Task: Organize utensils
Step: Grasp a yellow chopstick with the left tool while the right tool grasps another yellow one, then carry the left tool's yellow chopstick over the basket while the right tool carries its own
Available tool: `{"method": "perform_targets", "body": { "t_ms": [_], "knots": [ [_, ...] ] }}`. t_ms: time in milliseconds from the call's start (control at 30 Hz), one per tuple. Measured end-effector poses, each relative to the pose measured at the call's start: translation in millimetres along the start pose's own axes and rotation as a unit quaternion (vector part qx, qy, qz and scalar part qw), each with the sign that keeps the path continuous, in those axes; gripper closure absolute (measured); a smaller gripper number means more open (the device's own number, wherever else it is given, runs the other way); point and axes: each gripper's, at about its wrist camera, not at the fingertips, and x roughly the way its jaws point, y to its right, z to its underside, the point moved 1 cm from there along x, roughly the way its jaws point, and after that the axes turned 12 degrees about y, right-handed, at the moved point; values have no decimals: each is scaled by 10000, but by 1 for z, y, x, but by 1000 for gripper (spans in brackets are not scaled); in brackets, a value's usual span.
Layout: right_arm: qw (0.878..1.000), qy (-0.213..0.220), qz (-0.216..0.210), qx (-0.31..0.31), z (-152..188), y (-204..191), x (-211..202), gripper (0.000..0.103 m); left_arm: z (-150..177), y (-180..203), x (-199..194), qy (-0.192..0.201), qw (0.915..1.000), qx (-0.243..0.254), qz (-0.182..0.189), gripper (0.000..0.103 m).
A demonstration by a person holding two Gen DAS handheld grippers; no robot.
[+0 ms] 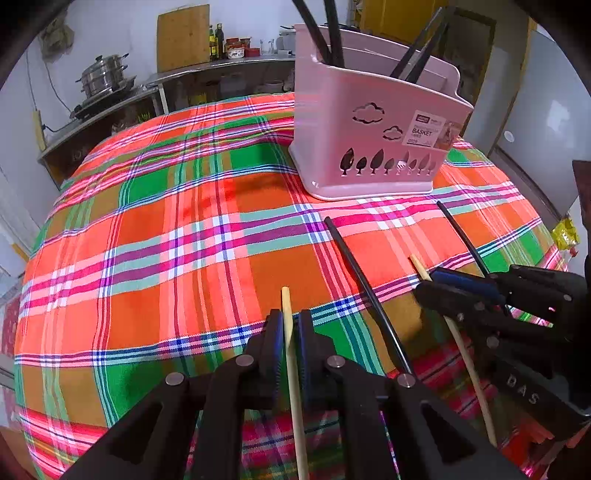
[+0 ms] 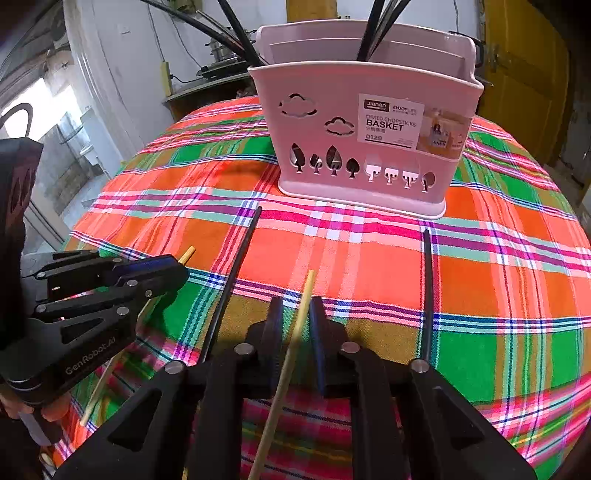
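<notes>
The left tool (image 1: 291, 328) is clamped on a pale wooden chopstick (image 1: 291, 369), its tip poking out just past the blue-lined fingers (image 1: 305, 332). The right tool (image 2: 295, 317) has its jaws narrow around a second pale wooden chopstick (image 2: 291, 350); in its own view a slim gap shows on either side of the stick, so whether the pads truly press on it I cannot tell. From the left wrist view the right tool (image 1: 443, 286) sits low at the right edge, with that stick running through it.

Both tools hover over a tabletop covered by a bright plaid cloth of orange, green, pink and blue (image 1: 184, 240). Two thin black chopsticks lie loose on the cloth: one between the two tools (image 2: 231, 280), the other to the right of the right tool (image 2: 427, 291). Each points toward the pink plastic chopstick basket with cloud and tree cut-outs (image 2: 332, 125), which stands upright further back on the cloth, well apart from the tools. Several black chopsticks (image 2: 376, 33) stand tilted inside it.

Behind the tabletop a steel steamer pot (image 1: 103, 77), a wooden cutting board (image 1: 183, 37) and bottles (image 1: 216, 40) sit on a counter by the wall.
</notes>
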Motion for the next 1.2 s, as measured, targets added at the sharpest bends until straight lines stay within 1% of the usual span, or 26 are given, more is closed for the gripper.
{"method": "perform_targets", "body": {
  "t_ms": [67,133,333,533,767,833,933,1000,1067,1200],
  "knots": [
    [10000,-8,-23,27,0,1,0,97,-1,0,0,-4,10000,-11,-29,96],
    [10000,-21,-64,46,-2,2,0,97,-2,-3,0,-11,9999,-129,59,98],
    [9996,182,-226,73,-9,3,-16,97,-6,-6,-8,39,9995,-257,205,98],
    [9983,464,-337,121,-23,6,-38,97,-24,-7,-34,309,9985,-324,319,98],
    [9957,786,-443,189,-42,11,-63,97,-48,-3,-64,654,9966,-269,425,98],
    [9960,726,-482,213,-42,12,-62,97,-49,-2,-64,635,9968,-257,417,98],
    [9977,453,-486,137,-35,10,-47,97,-42,-5,-51,416,9981,-292,355,98],
    [9984,270,-485,117,-27,8,-35,95,-36,-7,-41,291,9984,-350,341,98],
    [9989,99,-446,110,-19,8,-23,88,-30,-10,-31,149,9986,-386,324,98],
    [9991,-179,-395,31,-12,7,-1,88,-22,-16,-17,-60,9987,-418,270,98]
  ]
}}
